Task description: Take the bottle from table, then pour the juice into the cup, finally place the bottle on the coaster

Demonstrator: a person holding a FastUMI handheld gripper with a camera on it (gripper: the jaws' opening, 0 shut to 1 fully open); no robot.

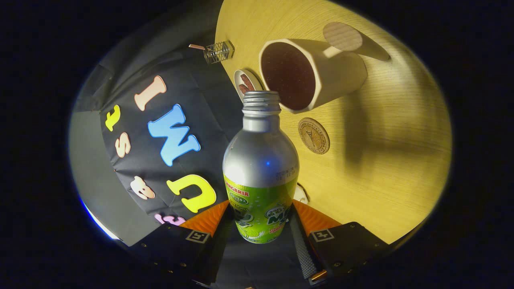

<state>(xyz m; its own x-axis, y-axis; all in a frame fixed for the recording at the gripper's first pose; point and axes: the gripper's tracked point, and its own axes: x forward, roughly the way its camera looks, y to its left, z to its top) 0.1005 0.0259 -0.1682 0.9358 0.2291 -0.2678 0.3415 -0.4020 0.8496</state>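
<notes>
A: Where did the task stand at that moment?

B: Midway, by my reading. The bottle [261,168] was off the table [385,152] and held in the gripper [261,224], so the taking was done. The whole view was rolled over, the tabletop running up toward two o'clock, which suggested the bottle was tipped for the pour.

A: How were the jaws set?

B: Closed in to the bottle's width. One finger [219,224] pressed the green label on one side and the other pressed the opposite side, so both were bearing on it low on the body.

A: And the cup?

B: The cup [313,74] sat beyond the fingers at about one o'clock from the bottle's open neck, the mouth of the neck just beside the cup's rim. The cap was off. The cup's inside looked dark; I could not tell whether that was juice or shadow, and no stream showed between neck and cup.

A: So the pouring?

B: Begun or about to begin, I'd judge, not clearly finished.

A: What was left?

B: Setting the bottle down. A round coaster [313,135] lay bare on the table at roughly three o'clock from the bottle's shoulder, just below the cup. A small dish [245,83] and a little wire holder [219,51] stood at eleven o'clock.
</notes>
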